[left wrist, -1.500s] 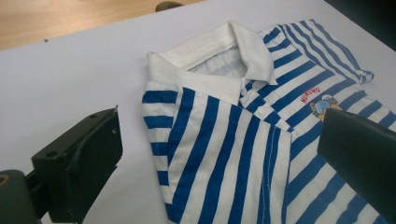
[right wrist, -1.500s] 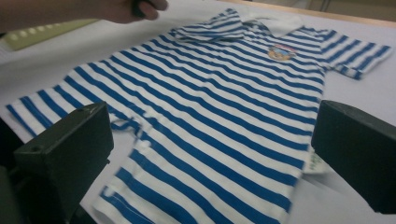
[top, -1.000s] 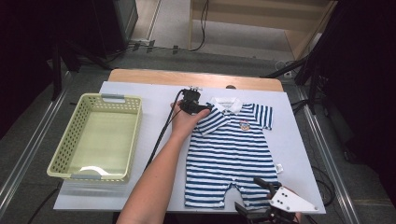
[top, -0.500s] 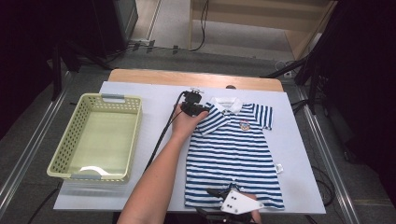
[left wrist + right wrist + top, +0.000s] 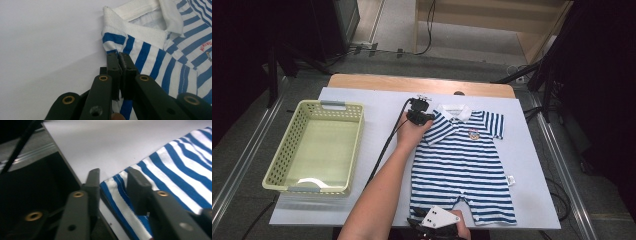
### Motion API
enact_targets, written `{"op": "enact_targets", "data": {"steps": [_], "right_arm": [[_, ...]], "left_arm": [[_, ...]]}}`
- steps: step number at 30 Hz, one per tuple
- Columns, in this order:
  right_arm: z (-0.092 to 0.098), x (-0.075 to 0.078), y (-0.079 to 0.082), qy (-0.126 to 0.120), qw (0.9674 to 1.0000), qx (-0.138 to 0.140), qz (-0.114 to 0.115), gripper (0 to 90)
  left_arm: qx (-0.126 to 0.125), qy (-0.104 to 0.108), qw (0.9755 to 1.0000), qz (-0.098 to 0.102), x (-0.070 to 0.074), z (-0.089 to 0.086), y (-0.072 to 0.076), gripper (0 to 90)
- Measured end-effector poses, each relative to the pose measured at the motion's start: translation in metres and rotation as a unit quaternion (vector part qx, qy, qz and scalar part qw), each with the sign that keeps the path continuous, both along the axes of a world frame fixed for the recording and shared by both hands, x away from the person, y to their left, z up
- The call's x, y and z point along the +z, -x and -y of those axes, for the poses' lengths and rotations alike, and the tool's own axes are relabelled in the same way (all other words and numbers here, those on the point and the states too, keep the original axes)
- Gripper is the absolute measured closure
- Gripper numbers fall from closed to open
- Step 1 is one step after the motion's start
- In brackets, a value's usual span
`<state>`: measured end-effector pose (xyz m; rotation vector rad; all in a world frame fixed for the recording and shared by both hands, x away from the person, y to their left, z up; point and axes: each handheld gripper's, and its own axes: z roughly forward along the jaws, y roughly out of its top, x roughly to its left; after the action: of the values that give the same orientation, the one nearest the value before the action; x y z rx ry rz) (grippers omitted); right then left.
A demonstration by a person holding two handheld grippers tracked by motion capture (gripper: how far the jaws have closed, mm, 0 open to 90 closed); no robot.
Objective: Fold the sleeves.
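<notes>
Nearest me, my right gripper (image 5: pixel 112 185) has slid in from the corner of the table (image 5: pixel 362 100) to the leg hem of the striped romper (image 5: pixel 462 165); its jaws have been closing but stand apart around the cloth, which lies flat. Farther off, my left gripper (image 5: pixel 121 65) has just clamped shut on the shoulder beside the collar (image 5: pixel 140 27), so I reckon a two-point lift is nearly ready. In the high view my right gripper is cut off at the bottom edge.
</notes>
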<state>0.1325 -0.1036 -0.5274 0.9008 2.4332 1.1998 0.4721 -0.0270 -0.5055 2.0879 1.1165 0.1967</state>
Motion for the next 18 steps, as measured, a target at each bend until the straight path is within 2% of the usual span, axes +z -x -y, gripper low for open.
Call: {"op": "enact_targets", "data": {"steps": [2, 3, 7, 11, 16, 18], "right_arm": [[0.000, 0.001, 0.000, 0.007, 1.0000, 0.000, 0.004, 80.5], [0.000, 0.001, 0.000, 0.008, 0.9999, 0.001, 0.007, 82.4], [-0.004, 0.003, 0.000, 0.006, 0.9999, 0.013, 0.009, 83.6], [-0.009, 0.006, 0.000, -0.011, 0.9998, 0.018, 0.005, 83.6], [-0.023, 0.012, -0.003, -0.020, 0.9993, 0.031, 0.011, 83.6], [-0.030, 0.013, -0.004, -0.022, 0.9991, 0.034, 0.012, 83.6]], "left_arm": [[-0.006, -0.003, 1.0000, 0.001, 0.000, -0.001, 0.000, 89.0], [-0.005, -0.005, 1.0000, 0.003, 0.000, -0.001, 0.000, 89.1], [-0.007, -0.008, 0.9999, 0.006, 0.004, -0.004, -0.001, 89.4], [-0.001, -0.014, 0.9999, 0.010, 0.008, -0.012, -0.003, 89.4], [0.001, -0.046, 0.9987, 0.023, 0.013, -0.023, -0.005, 89.4], [0.008, -0.051, 0.9983, 0.026, 0.015, -0.029, -0.006, 89.4]]}}
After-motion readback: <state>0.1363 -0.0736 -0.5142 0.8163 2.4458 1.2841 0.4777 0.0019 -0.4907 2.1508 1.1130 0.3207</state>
